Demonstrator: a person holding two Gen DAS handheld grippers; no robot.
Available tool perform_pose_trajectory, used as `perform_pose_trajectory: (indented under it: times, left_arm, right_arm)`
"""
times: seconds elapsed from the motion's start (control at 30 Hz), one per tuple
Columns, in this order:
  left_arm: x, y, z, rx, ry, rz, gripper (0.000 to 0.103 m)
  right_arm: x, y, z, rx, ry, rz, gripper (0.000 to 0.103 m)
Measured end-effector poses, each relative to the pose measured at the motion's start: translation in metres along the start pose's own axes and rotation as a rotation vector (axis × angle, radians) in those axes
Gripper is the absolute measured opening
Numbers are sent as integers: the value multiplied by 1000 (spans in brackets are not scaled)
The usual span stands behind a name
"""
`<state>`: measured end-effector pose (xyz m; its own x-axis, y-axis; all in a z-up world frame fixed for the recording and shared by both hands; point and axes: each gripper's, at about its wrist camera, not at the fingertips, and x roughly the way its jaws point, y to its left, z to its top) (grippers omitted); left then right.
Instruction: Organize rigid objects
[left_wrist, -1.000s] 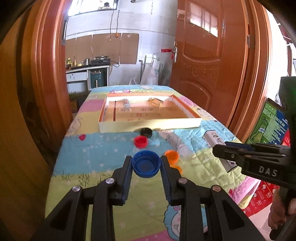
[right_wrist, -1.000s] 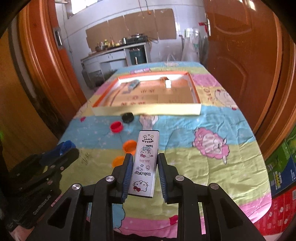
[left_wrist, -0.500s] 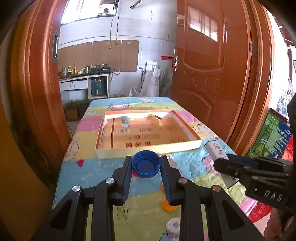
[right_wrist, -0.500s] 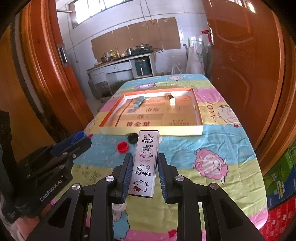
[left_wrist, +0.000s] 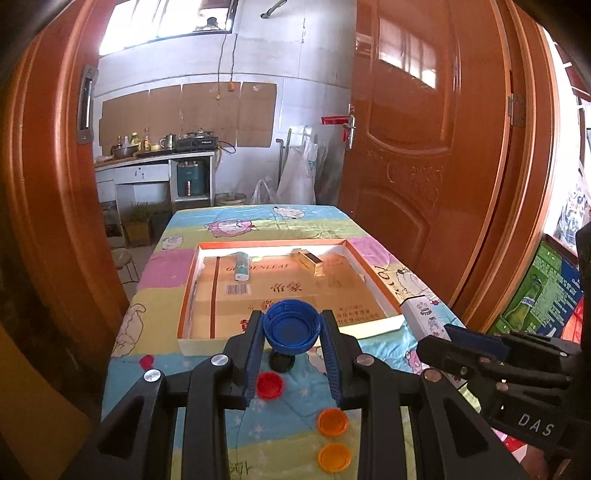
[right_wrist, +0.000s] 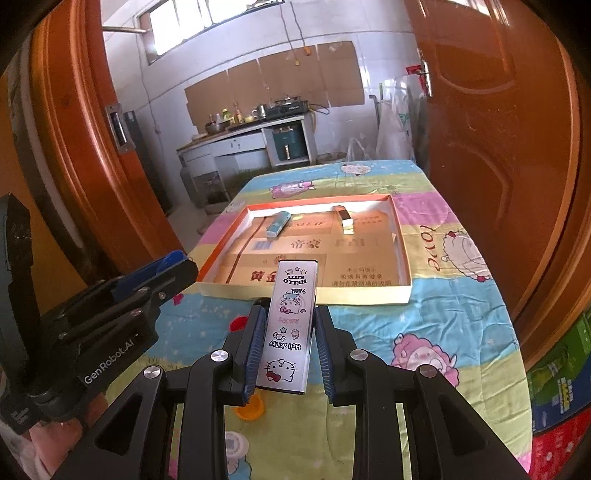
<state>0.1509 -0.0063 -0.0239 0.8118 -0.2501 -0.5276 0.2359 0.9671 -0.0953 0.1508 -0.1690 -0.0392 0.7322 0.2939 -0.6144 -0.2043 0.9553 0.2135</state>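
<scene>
Quilted table (left_wrist: 155, 373), blue cap (left_wrist: 292, 327) gripped

Five bottle caps: one blue (left_wrist: 292, 326), one black (left_wrist: 281, 362), one red (left_wrist: 270, 385), two orange (left_wrist: 332, 421); two items lie in the shallow box (left_wrist: 373, 277)

both wrist cams ride low behind their own fingers, tilted down along the quilted table (left_wrist: 236, 417), close up, both catching the shallow box (left_wrist: 291, 295) and far kitchen counter (right_wrist: 240, 140)
</scene>
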Motion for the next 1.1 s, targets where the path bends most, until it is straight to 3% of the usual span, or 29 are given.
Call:
perform_pose_trajectory:
  times: [1.1]
  left_arm:
    - [80, 2, 50, -7, 57, -5, 30]
  right_arm:
    - [64, -51, 59, 53, 34, -29, 28]
